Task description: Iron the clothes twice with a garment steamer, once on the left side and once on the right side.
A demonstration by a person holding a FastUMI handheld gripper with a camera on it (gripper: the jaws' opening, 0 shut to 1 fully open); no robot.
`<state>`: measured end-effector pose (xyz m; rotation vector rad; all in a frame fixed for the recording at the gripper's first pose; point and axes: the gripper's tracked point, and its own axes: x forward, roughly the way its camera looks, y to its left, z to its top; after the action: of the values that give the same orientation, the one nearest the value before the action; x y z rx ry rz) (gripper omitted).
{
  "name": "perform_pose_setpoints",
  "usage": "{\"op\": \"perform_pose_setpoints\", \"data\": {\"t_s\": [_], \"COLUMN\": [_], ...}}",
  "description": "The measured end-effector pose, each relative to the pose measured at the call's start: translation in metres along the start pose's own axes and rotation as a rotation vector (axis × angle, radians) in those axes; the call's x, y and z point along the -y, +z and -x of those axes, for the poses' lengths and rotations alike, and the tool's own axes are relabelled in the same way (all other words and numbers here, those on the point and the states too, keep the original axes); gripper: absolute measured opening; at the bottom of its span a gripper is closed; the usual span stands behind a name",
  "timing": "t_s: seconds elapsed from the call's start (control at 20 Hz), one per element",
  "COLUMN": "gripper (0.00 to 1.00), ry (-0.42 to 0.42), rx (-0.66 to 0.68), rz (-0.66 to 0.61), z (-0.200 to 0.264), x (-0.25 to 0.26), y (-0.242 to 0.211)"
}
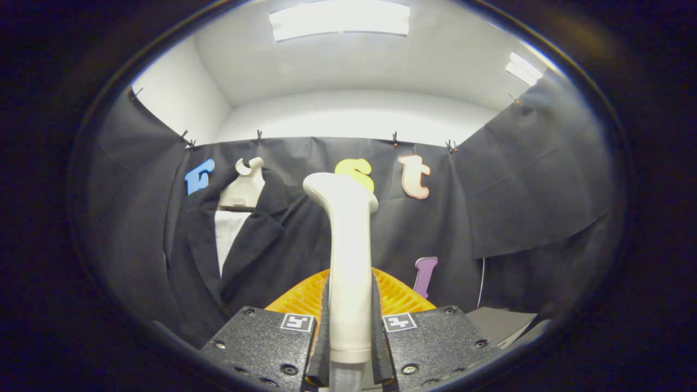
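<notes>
Gripper view: gripper (349, 326) is closed down on the garment steamer (348, 261), both fingers (325, 326) pressing the flanks of its white handle. Gap between the fingers is just the handle's width, nothing spare.

Steamer stands upright, handle rising straight from between the fingers, then bending at the top into a rounded head turned toward the jacket side. Below the grip a grey section of the steamer runs down between the finger bases.

Orange ribbed piece (389, 296) sits directly behind the steamer handle, fanning out on both sides of it just beyond the fingertips.

Dark suit jacket (256, 245) hangs left of the steamer, against the booth's black cloth wall (533, 196). Jacket is open at the front, lapels spread, a white shirt (226, 231) showing between them. It is mounted on a pale mannequin neck (242, 188) with a hook on top. Steamer head is near the jacket's shoulder level; cannot tell whether it is clear of the fabric or how far off.

Thin white cord (481, 283) hangs down the cloth wall right of the steamer. Ceiling light panel (338, 19) is above the steamer.
</notes>
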<state>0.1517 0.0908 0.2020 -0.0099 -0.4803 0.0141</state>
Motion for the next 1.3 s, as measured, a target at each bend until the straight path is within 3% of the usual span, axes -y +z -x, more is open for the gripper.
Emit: {"op": "perform_pose_setpoints", "data": {"t_s": [0.2, 0.5, 0.95, 1.3], "gripper": [0.33, 0.33, 0.33, 0.33], "ry": [-0.005, -0.034, 0.01, 0.001], "rx": [0.084, 0.099, 0.028, -0.038], "rz": [0.029, 0.042, 0.12, 0.16], "z": [0.015, 0.015, 0.007, 0.032], "x": [-0.01, -0.009, -0.006, -0.003], "y": [-0.001, 0.001, -0.009, -0.034]}}
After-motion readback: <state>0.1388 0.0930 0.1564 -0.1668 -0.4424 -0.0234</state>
